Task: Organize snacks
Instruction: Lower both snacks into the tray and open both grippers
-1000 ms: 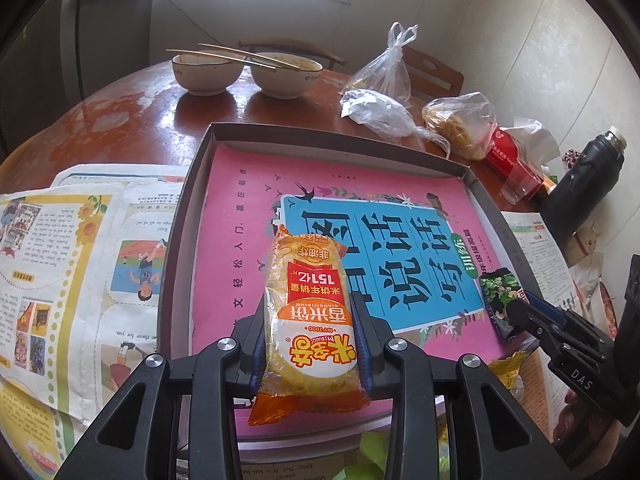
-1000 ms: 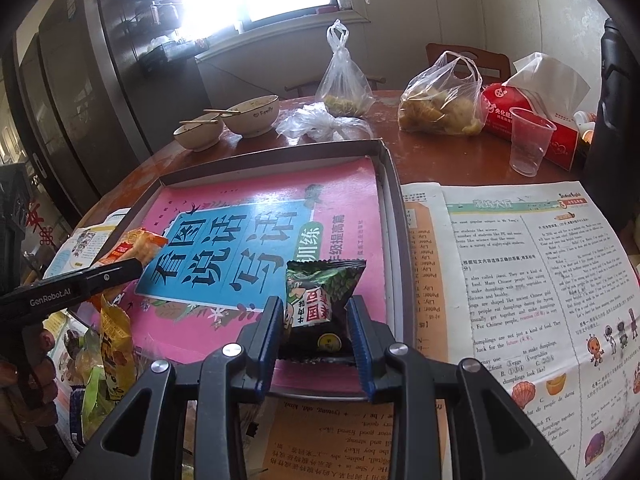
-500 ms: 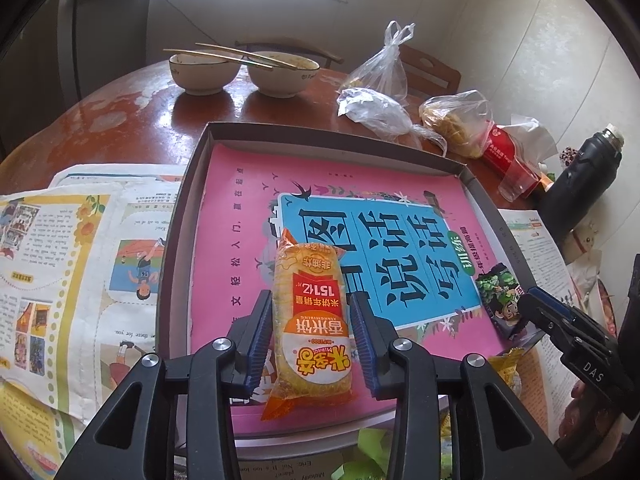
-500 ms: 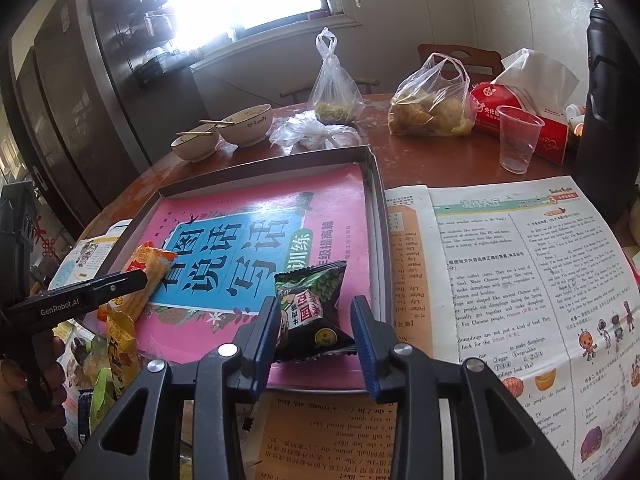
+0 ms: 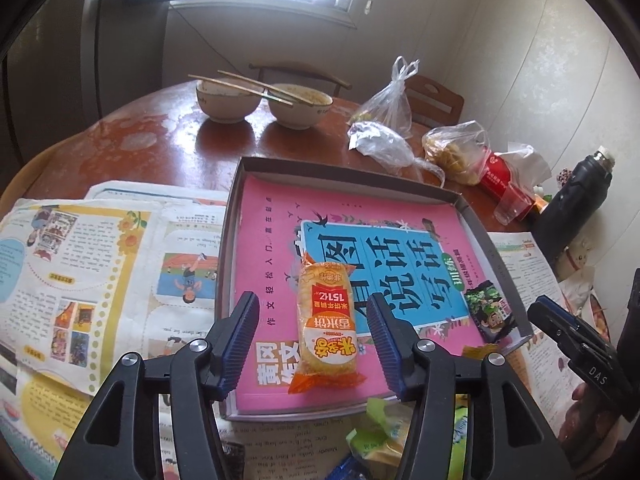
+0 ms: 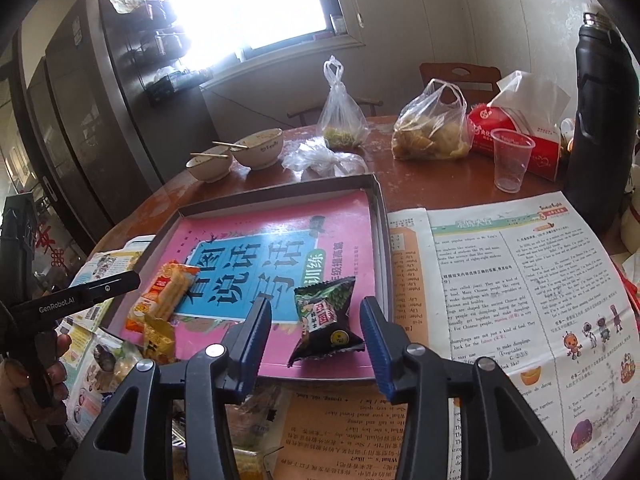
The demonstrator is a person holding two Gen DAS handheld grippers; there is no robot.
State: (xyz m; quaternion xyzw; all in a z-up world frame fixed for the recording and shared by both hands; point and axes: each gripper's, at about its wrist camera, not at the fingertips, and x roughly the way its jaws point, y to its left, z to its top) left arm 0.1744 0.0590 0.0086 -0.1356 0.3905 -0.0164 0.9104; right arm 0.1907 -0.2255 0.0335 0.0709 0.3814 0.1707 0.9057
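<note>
An orange rice-cracker packet (image 5: 326, 326) lies flat on the pink book inside the grey tray (image 5: 236, 204), near its front edge. My left gripper (image 5: 312, 334) is open, its blue pads apart on either side of the packet. A dark green snack packet (image 6: 326, 322) lies at the tray's front right corner; it also shows in the left wrist view (image 5: 490, 310). My right gripper (image 6: 316, 338) is open around it. The orange packet also shows in the right wrist view (image 6: 166, 294).
More loose snack packets (image 5: 380, 436) lie in front of the tray. Newspapers (image 6: 504, 292) flank the tray. Two bowls with chopsticks (image 5: 264, 100), plastic bags (image 6: 430, 134), a plastic cup (image 6: 510, 160), a tissue pack (image 6: 520, 136) and a black flask (image 6: 600, 120) stand behind and right.
Both grippers have opened and let go of their packets, which now lie on the book in the tray. Both grippers have drawn back and up a little.
</note>
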